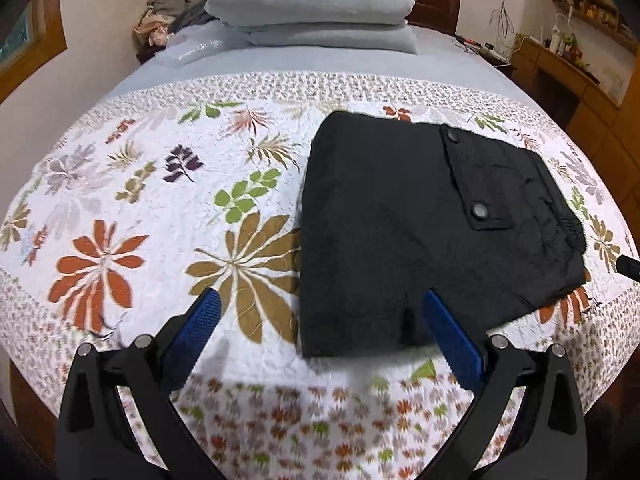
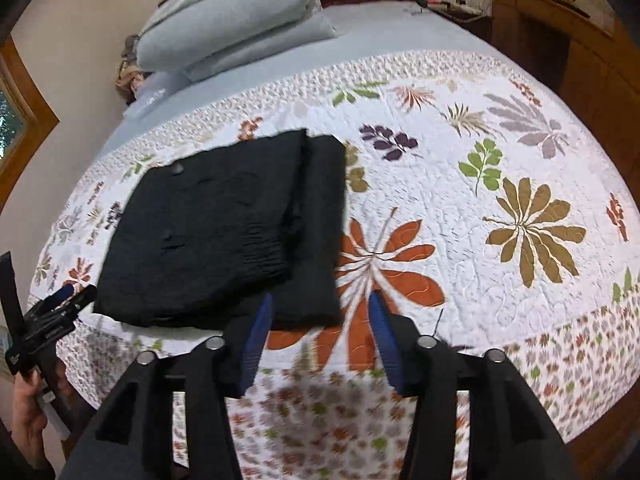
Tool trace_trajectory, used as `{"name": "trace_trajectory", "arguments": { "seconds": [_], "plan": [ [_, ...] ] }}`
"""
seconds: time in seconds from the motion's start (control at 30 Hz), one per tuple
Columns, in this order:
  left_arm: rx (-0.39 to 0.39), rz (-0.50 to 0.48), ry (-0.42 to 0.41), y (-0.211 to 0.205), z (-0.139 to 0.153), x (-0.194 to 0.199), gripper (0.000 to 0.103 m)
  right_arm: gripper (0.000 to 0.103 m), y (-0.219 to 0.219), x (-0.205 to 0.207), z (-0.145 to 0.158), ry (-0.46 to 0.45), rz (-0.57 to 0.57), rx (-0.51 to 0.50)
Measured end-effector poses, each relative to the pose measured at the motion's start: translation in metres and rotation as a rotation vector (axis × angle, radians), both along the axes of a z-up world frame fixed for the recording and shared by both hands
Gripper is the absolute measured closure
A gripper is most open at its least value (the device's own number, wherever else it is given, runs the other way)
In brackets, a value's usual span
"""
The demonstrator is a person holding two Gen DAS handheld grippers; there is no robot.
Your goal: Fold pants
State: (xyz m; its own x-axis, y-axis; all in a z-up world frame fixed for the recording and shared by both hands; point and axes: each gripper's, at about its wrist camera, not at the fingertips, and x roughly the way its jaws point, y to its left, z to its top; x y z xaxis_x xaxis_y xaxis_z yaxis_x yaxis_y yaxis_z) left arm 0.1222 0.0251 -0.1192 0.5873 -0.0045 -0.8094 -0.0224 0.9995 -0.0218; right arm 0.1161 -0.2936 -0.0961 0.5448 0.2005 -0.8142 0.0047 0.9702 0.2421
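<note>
Pants (image 1: 420, 232) folded on bed (image 1: 120, 200); both hand-held grippers, left (image 1: 320, 312) and right (image 2: 320, 312), spread, empty, at pants' near edge.

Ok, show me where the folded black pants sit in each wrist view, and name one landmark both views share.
Left wrist: folded black pants lie right of centre on the floral quilt.
Right wrist: they lie left of centre.
Shared landmark: stacked grey pillows at the bed's head.

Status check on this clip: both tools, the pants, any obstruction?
Left tool open, empty. Right tool open, empty. Black pants folded compact, flat on floral quilt. Nothing in the way.
</note>
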Motion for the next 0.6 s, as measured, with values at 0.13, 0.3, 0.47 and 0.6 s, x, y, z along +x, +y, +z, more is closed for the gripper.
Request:
{"name": "trace_trajectory", "arguments": {
  "seconds": [0.13,0.3,0.47,0.6],
  "plan": [
    [0.014,0.008,-0.052,-0.002,0.029,-0.021,0.003,0.029,0.025,-0.010,0.032,-0.073,0.011,-0.050],
    [-0.014,0.008,-0.087,0.000,0.056,-0.040,0.003,0.005,0.053,-0.027,0.071,-0.187,0.034,-0.143],
    [-0.017,0.030,-0.119,0.009,0.077,-0.052,0.003,0.004,0.051,-0.034,0.084,-0.180,0.029,-0.115],
    [-0.003,0.039,-0.156,0.011,0.091,-0.063,0.003,0.004,0.051,-0.044,0.094,-0.189,0.029,-0.109]
  ]
}}
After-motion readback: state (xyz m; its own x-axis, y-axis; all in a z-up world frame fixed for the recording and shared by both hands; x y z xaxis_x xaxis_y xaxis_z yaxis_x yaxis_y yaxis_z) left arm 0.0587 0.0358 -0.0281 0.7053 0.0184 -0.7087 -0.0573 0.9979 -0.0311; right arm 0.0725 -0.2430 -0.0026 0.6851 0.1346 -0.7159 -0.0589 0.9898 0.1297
